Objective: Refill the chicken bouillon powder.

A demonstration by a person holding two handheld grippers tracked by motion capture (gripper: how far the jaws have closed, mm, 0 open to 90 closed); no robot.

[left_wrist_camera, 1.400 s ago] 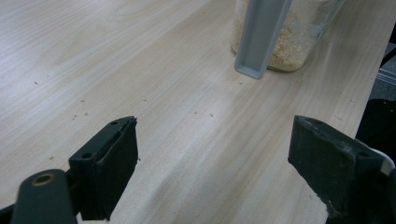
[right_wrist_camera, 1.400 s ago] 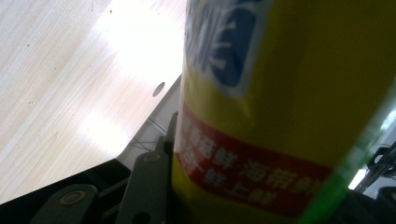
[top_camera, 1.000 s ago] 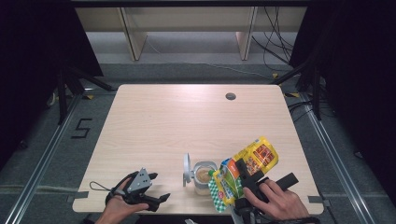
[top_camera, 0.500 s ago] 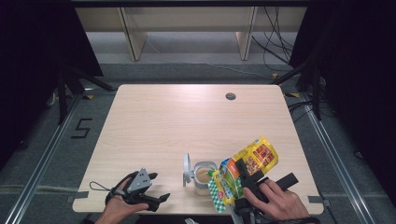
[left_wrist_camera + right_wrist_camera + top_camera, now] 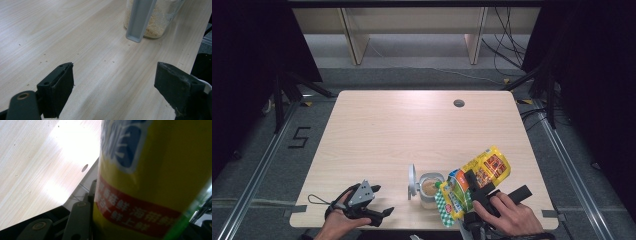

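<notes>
Now, these are the points where we see risk at this moment.

Pouch: the right hand-held gripper (image 5: 472, 192) clamps the yellow snack pouch (image 5: 479, 172), and we hold it tilted with its lower end toward the glass jar (image 5: 430, 187). In the right gripper view the pouch (image 5: 155, 177) sits very close to the camera, against the jaw.

Jar: it stands near the front edge of the worktop (image 5: 412, 130), between our two hands, with its hinged lid (image 5: 412, 181) swung open to the left. We see already pale crumbs inside (image 5: 157, 23).

Left side: the left hand-held gripper (image 5: 379, 212) rests low on the worktop with jaws wide apart and nothing between them. It is near the jar but does not touch it.

Risk of spilling: we judge that the pouch mouth is wider than the jar opening. If we tip more, the content can fall beside the jar, onto the worktop or over the front edge.

Risk of tipping the jar: nobody holds the jar. If the pouch pushes on its rim, it can slide or fall, because the open lid makes it heavier on one side.

Risk of slipping: the pouch is soft and smooth. If the content shifts suddenly, it can bend or slide out from the jaws.
</notes>
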